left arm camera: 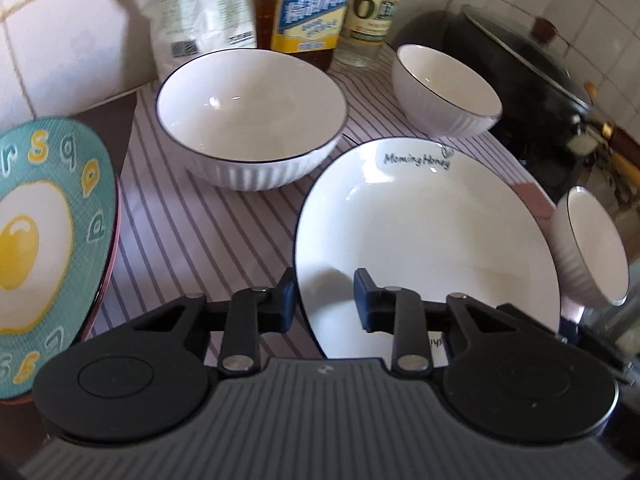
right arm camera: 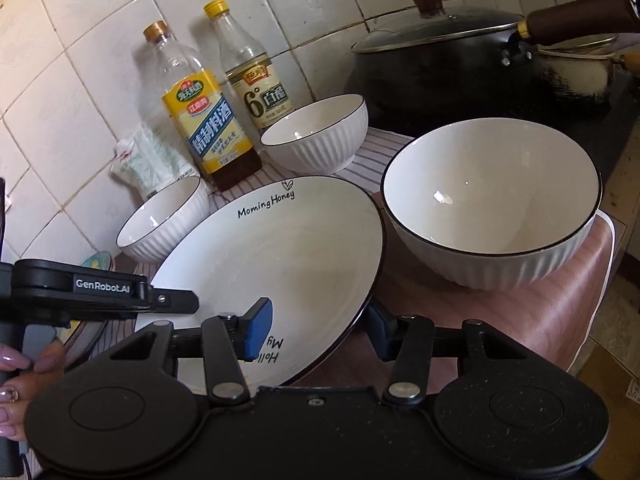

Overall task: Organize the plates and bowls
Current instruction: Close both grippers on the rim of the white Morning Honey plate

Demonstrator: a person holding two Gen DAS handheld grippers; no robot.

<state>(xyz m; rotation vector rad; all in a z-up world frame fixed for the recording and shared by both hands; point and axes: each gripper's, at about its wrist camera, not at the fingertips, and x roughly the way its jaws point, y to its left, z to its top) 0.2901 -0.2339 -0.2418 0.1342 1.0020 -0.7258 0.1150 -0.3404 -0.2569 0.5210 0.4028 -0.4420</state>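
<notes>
Two grippers straddle the white plate's (right arm camera: 264, 256) rim, left gripper (left arm camera: 325, 300) at seven o'clock, right gripper (right arm camera: 320, 330) at five; contact unclear; lifting calls for level hands.

Both wrist views look down closely, sharing the white plate (left arm camera: 420, 240).

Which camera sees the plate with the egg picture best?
The left wrist view: the egg plate fills its left edge, with the yolk and letters clear. The right wrist view shows only a teal sliver peeking out beside a small bowl.
</notes>
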